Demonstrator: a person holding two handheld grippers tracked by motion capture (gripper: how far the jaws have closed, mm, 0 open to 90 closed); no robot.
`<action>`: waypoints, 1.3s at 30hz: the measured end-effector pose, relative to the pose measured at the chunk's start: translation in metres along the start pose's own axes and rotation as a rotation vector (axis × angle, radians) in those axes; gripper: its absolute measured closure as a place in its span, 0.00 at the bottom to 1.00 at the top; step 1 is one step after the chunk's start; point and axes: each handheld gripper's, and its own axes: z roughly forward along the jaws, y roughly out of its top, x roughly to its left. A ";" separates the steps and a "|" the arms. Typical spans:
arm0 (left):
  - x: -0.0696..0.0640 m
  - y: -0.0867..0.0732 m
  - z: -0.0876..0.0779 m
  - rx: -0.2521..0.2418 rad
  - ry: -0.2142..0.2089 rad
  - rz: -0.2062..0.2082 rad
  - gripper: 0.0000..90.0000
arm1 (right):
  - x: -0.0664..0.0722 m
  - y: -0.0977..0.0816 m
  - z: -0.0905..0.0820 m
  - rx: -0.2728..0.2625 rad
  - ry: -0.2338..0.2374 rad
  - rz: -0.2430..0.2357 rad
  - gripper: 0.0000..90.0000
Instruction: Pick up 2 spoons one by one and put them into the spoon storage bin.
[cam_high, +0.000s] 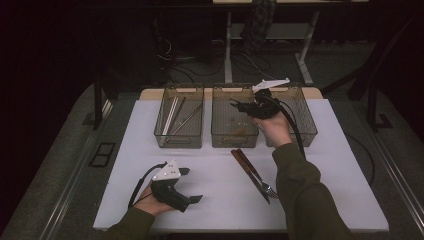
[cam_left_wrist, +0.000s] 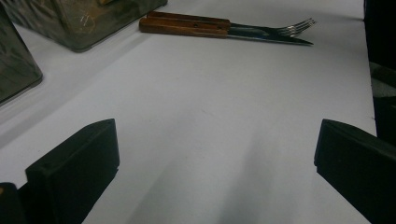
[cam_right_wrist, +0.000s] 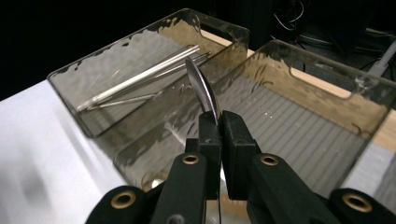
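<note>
A thin, curved, shiny metal blade is clamped by the right gripper above the ribbed translucent bin. Its lower end is hidden between the pads. The left gripper is held wide and empty.

High view: mounted above the near edge of the table, aimed forward and down, whole top covered. Left gripper view: set low and close over the tabletop, aimed along it at the knife and fork, also seen from above. Right gripper view: held close above the clear bins, shared with the high view.
</note>
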 end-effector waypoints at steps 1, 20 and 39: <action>0.000 0.000 0.000 -0.002 -0.001 0.001 0.00 | 0.000 0.003 0.003 0.001 0.000 -0.001 0.96; -0.001 0.000 -0.002 -0.011 0.001 0.008 0.00 | -0.014 0.014 0.061 -0.019 0.018 0.052 0.96; -0.001 0.000 -0.002 -0.006 -0.004 0.012 0.00 | -0.013 -0.018 0.033 0.083 -0.017 0.048 0.46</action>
